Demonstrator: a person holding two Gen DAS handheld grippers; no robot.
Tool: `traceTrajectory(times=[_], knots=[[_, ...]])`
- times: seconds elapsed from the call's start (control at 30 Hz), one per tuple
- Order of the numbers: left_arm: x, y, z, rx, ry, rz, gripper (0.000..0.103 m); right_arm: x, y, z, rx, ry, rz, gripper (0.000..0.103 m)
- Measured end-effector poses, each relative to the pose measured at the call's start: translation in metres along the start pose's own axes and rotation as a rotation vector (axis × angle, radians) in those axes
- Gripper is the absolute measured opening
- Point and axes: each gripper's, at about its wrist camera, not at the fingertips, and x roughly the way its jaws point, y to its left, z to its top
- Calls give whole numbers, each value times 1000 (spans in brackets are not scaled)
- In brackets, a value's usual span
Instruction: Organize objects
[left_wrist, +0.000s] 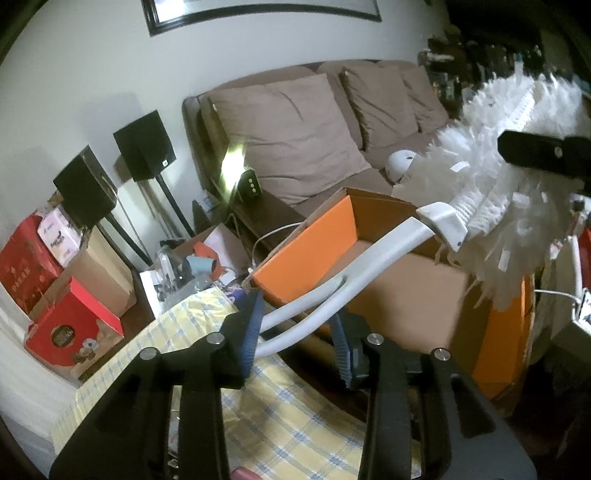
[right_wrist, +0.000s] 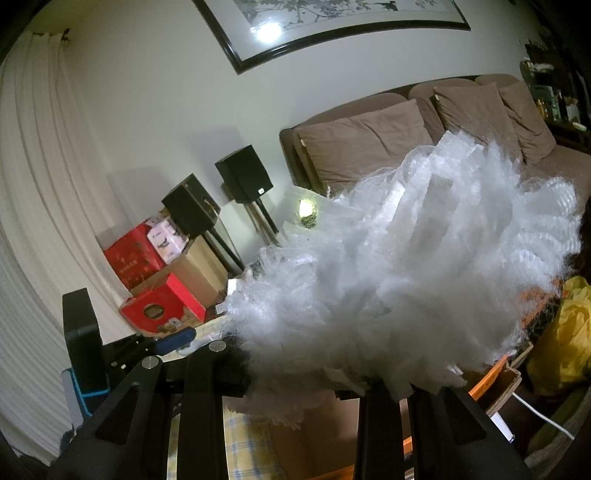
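Note:
A white duster lies across both views. Its curved grey-white handle (left_wrist: 373, 258) runs up from my left gripper (left_wrist: 297, 334), whose blue pads (left_wrist: 251, 332) are shut on the forked end. The fluffy head (left_wrist: 517, 206) hangs over the far corner of an open cardboard box with orange flaps (left_wrist: 306, 254). One black finger of my right gripper (left_wrist: 535, 151) lies against the top of the head. In the right wrist view the head (right_wrist: 424, 273) fills the space between the fingers of my right gripper (right_wrist: 303, 373) and hides their tips.
A brown sofa (left_wrist: 295, 136) with cushions stands behind the box. Two black speakers on stands (left_wrist: 144, 147), red boxes (left_wrist: 74, 332) and a brown carton sit at the left. A yellow checked cloth (left_wrist: 280, 417) lies below my gripper. A yellow bag (right_wrist: 569, 332) is at the right.

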Motion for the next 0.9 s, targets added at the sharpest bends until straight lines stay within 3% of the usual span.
traceTrajectory(times=[0.13,0.6,0.9], knots=[[-1,4,4,-33,6,-10,42,0,0,0,-2,1,-1,30],[-2,4,8,-58,8,-36,47,2,1,-1,-2,10,2,30],[-7,-11,9,-30,-14,1,47,-1,-11,0,11,36,11,30]])
